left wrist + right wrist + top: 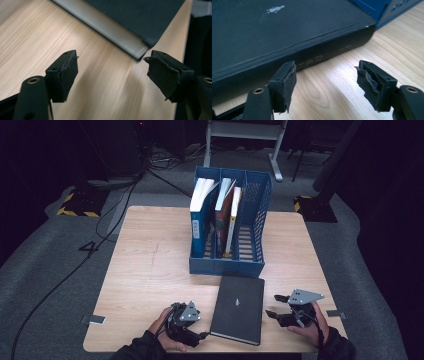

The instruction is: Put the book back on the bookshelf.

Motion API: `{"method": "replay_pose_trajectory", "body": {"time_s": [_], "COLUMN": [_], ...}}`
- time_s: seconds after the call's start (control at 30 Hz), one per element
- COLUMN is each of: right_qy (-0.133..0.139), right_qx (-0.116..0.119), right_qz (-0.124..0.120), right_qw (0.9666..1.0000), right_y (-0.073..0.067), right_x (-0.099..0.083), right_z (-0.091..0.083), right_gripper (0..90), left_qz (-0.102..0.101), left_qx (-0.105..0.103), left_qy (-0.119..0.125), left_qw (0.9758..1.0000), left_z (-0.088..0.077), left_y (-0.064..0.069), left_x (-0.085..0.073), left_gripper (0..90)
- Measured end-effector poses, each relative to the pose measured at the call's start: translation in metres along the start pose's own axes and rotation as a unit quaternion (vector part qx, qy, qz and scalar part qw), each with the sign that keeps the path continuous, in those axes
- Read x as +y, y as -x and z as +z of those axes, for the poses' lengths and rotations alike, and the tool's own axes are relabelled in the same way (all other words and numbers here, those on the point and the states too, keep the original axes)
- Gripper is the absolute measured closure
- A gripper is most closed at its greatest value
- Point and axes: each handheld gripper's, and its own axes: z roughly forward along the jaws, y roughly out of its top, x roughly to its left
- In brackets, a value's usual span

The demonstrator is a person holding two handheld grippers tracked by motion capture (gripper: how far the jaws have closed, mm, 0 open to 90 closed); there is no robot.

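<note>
A black hardcover book [237, 309] lies flat on the wooden table [145, 270], just in front of a blue file rack [226, 266]. My left gripper [204, 335] sits at the book's near left corner, its jaws open and pointing at that corner. In the left gripper view the book [140, 17] has its page edge and corner just beyond the open left gripper [112, 75], with nothing between the pads. My right gripper [276, 306] is open beside the book's right edge. In the right gripper view the book [287, 32] shows its spine just ahead of the right gripper [325, 85].
The rack holds a blue book [200, 215] on the left and two more upright books [227, 215] in the middle; its right slot has room. The table's near edge runs just below both hands. Cables [75, 265] cross the floor at the left.
</note>
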Motion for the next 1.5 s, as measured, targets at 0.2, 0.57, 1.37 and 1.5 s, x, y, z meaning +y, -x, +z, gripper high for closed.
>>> {"method": "replay_pose_trajectory", "body": {"time_s": [0.2,0.57,1.37,1.5], "right_qy": [-0.003,-0.010,-0.013,-0.013], "right_qx": [0.006,-0.001,0.001,0.001], "right_qz": [-0.007,-0.013,0.001,0.001], "right_qw": [1.0000,0.9999,0.9999,0.9999], "right_y": [-0.001,-0.002,0.003,0.004], "right_x": [0.000,0.000,-0.004,-0.004], "right_z": [0.003,0.006,0.014,0.014], "right_gripper": [31.9,31.9,34.2,34.2], "left_qz": [-0.007,-0.040,-0.074,-0.064], "left_qx": [-0.026,-0.022,-0.034,-0.027], "left_qy": [0.024,0.030,0.018,0.035], "left_qw": [0.9994,0.9985,0.9965,0.9970], "left_z": [0.006,0.030,0.060,0.056], "left_y": [0.005,-0.010,-0.037,-0.035], "left_x": [0.017,0.042,0.069,0.070], "left_gripper": [19.7,15.1,1.7,2.6]}}
